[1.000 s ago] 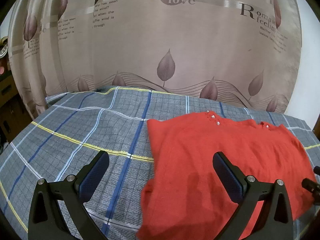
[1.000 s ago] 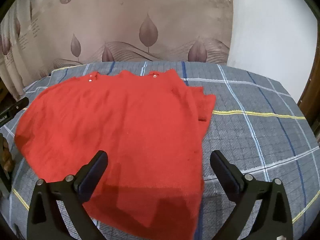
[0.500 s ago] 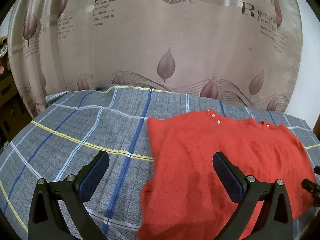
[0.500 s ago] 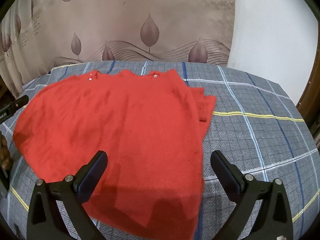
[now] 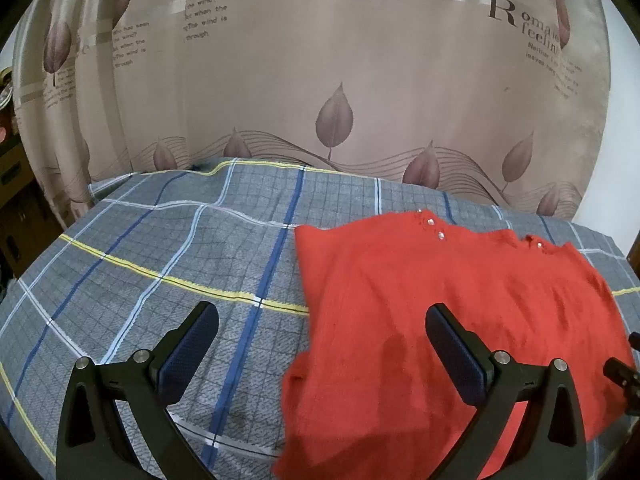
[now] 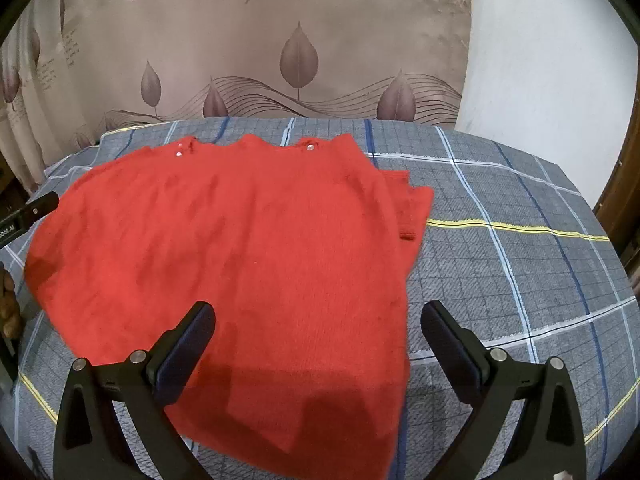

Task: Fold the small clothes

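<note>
— Grippers? We hold the left gripper [image 5: 322,336] and right gripper [image 6: 318,334] spread wide, both empty.
— And the red sweater [image 6: 236,248]?
— Flat on the plaid cover [image 5: 168,264], ahead of our right gripper, right of our left; it probably lies folded along its right edge.

A grey plaid bedcover [image 5: 168,272] spreads across the bed, crossed by blue, white and yellow stripes; one yellow line [image 6: 516,227] runs out toward three o'clock in the right wrist view. Behind it, at twelve o'clock, hangs a taupe curtain [image 5: 328,64] printed with brown leaves, wavy lines and lettering such as "love". A pale wall [image 6: 552,52] stands at two o'clock. Dark wooden furniture [image 5: 18,200] sits at nine o'clock in the left view.
</note>
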The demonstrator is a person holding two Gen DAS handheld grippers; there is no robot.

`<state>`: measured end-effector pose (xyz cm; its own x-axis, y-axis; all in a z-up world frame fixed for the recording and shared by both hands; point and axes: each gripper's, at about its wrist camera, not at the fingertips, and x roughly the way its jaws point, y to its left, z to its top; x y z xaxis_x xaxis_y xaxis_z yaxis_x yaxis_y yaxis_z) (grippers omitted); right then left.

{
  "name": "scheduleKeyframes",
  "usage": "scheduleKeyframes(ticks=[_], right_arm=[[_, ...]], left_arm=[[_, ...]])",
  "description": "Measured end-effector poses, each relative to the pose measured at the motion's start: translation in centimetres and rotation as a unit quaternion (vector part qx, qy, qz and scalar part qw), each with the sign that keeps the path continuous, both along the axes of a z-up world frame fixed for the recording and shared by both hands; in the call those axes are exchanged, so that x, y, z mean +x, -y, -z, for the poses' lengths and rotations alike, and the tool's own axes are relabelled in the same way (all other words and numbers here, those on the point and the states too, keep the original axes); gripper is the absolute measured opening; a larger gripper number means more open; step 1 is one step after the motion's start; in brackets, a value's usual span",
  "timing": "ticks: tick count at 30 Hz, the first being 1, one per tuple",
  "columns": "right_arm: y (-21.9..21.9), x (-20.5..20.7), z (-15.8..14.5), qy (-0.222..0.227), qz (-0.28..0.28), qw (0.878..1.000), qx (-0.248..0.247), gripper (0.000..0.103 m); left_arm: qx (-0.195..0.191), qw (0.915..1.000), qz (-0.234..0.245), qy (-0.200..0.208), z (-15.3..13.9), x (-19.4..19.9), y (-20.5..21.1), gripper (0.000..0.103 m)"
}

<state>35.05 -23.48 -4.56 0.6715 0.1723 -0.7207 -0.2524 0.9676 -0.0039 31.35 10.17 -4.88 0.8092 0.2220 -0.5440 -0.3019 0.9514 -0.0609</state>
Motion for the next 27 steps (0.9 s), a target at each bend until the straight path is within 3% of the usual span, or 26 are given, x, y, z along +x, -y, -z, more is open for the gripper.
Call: scheduleKeyframes(ticks=[27], right_arm=[[-0.2,0.3,0.3,-0.012,0.004,1.0,-0.007,0.102]], left_arm=[[-0.034,0.9977,0.047,-0.035,0.0,1.4,-2.2,0.103]])
